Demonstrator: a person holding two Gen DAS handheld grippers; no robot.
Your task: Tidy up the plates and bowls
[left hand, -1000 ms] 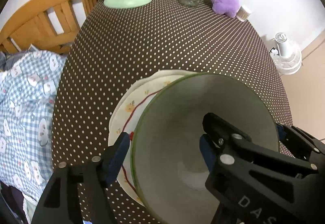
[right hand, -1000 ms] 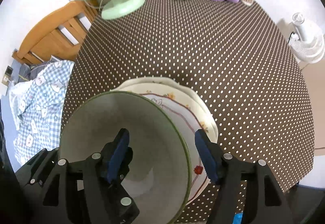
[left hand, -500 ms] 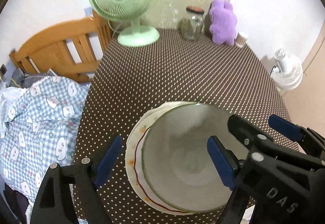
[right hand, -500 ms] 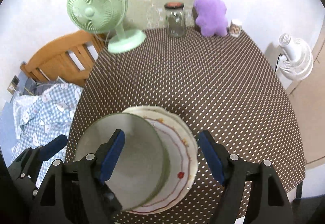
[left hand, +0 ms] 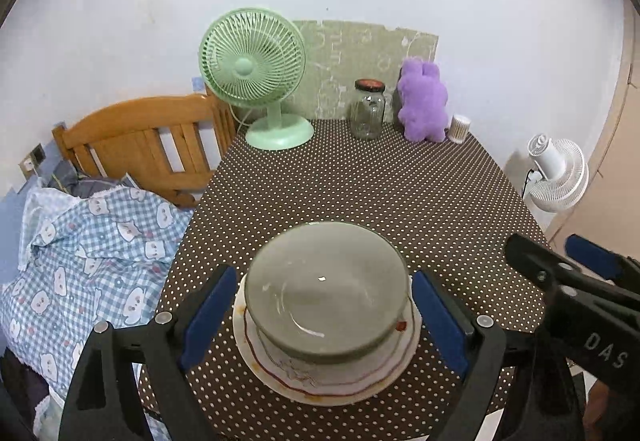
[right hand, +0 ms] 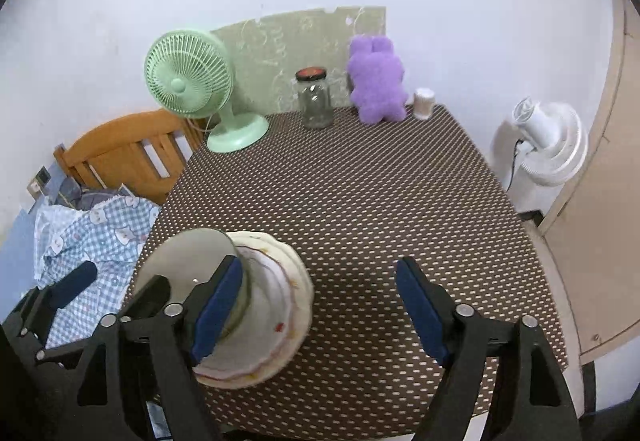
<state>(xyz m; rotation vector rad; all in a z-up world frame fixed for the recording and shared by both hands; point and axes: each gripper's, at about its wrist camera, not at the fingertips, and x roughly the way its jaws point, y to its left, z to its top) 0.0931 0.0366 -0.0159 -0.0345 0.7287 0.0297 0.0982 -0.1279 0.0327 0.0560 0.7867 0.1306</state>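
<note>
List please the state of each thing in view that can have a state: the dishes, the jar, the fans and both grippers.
bowl: upright, empty, resting on the plates, released
plates: stacked on the table
jar: upright, lid on
green fan: upright; running or not, cannot tell
white fan: on the floor, tilted up
left gripper: open, jaws just widened, holding nothing
right gripper: open, jaws just widened, holding nothing
</note>
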